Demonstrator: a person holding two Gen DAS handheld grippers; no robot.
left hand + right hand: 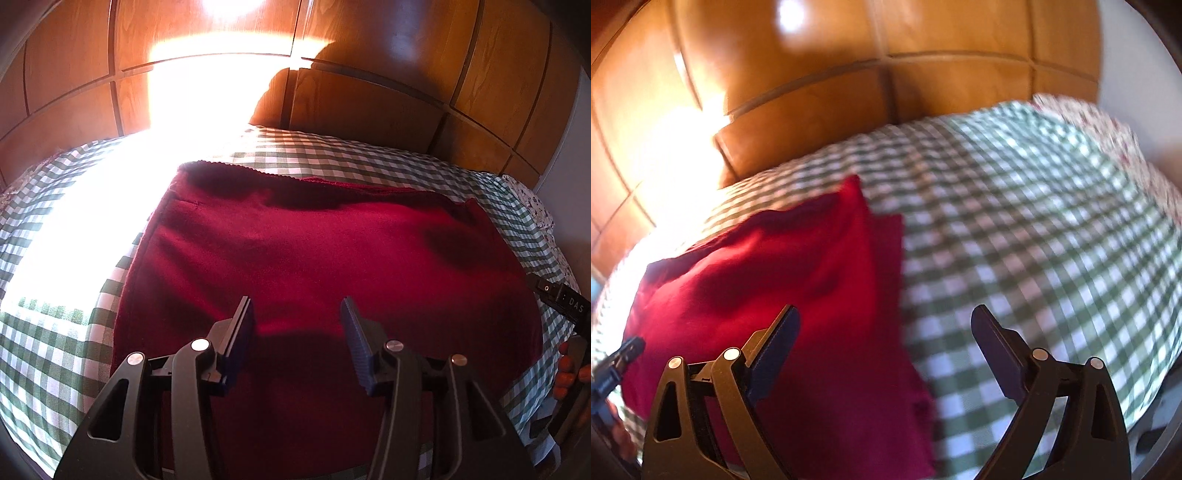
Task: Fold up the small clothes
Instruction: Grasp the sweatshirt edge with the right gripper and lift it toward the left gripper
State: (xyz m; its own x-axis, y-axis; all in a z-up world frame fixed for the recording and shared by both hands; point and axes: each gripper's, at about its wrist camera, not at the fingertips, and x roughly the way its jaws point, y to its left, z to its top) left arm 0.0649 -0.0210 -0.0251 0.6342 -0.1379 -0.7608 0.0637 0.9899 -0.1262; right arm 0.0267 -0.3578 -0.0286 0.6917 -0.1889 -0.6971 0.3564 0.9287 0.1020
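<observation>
Left tongs (pixel 297 314) apart, empty | right tongs (pixel 886 321) wide | garment (pixel 314 258) (dark red) flat on checked cloth (pixel 1015 221)

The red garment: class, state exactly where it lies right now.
The red garment lies flat on the green checked bedspread, in front of the wooden headboard; in the right wrist view it sits left of centre.

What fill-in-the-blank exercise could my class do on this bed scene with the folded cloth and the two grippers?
1. The dark red fabric garment lies on a green-and-white ____ bedcover.
2. Behind the bed stands a panelled headboard made of ____.
3. The jaws of the right gripper stand ____, with nothing between them.
4. Bright ____ washes out the bedcover to the left of the garment.

Missing words: checked; wood; open; sunlight
</observation>
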